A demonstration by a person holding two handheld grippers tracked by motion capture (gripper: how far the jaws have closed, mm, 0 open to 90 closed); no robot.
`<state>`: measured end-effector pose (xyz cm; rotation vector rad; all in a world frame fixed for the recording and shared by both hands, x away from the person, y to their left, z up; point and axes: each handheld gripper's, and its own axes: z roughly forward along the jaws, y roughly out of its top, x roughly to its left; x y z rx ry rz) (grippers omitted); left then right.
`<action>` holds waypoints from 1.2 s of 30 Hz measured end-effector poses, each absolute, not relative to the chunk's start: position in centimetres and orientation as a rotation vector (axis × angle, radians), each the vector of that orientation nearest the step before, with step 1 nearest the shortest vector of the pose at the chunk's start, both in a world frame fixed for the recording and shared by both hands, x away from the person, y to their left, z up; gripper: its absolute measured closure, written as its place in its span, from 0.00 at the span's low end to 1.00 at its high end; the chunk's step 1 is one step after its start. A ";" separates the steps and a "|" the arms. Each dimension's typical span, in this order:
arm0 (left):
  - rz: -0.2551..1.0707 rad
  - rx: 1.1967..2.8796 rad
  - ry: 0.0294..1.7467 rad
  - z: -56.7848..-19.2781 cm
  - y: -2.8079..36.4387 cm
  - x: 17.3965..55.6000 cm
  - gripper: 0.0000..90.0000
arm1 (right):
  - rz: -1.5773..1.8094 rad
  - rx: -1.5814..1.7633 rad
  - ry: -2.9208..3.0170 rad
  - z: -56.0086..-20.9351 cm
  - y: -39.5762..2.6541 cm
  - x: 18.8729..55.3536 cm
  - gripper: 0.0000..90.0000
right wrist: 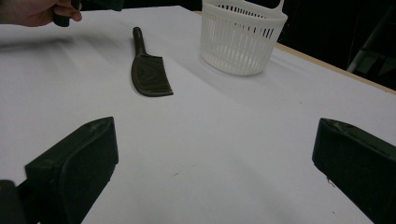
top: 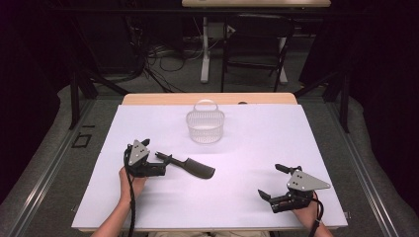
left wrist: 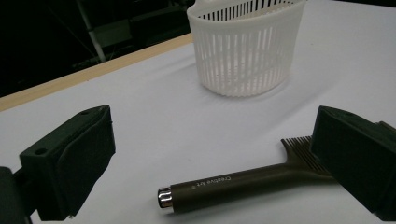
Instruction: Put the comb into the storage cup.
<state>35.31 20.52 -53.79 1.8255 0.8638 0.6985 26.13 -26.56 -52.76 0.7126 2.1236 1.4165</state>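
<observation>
A: Item one, far left?

B: Left gripper (top: 150, 155), jaws spread wide and holding nothing. It sat at the handle end of the comb (top: 190, 167), with the handle lying between the jaws in the left gripper view (no contact that I could make out).

A: Item two, the comb?

B: Dark, flat on the white table (top: 247, 197), handle pointing at the left gripper, teeth end toward the middle. It lay in front of the basket (top: 205, 126) and well apart from it.

A: Item three?

B: Basket, white, slotted wall, upright near the far edge, nothing visible inside.

A: Item four, far right?

B: Right gripper (top: 271, 181), jaws also wide, empty, well away from the comb.

A: How should the grasp go?

B: By my judgement, lower the left jaws to straddle the handle behind the metal cap (left wrist: 164, 198), square to it, and close on the thick part, not the teeth.
</observation>
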 end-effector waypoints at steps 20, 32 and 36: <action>0.668 1.850 0.988 -54.3 20.7 38.5 0.03 | 1.411 0.719 2.144 -52.9 -26.4 26.2 0.00; 0.580 1.941 1.044 -54.9 20.7 39.0 0.73 | 1.406 0.709 2.160 -53.0 -26.2 26.3 0.00; 0.559 1.966 1.062 -55.1 20.6 39.1 0.88 | 1.404 0.709 2.162 -53.0 -26.2 26.3 0.01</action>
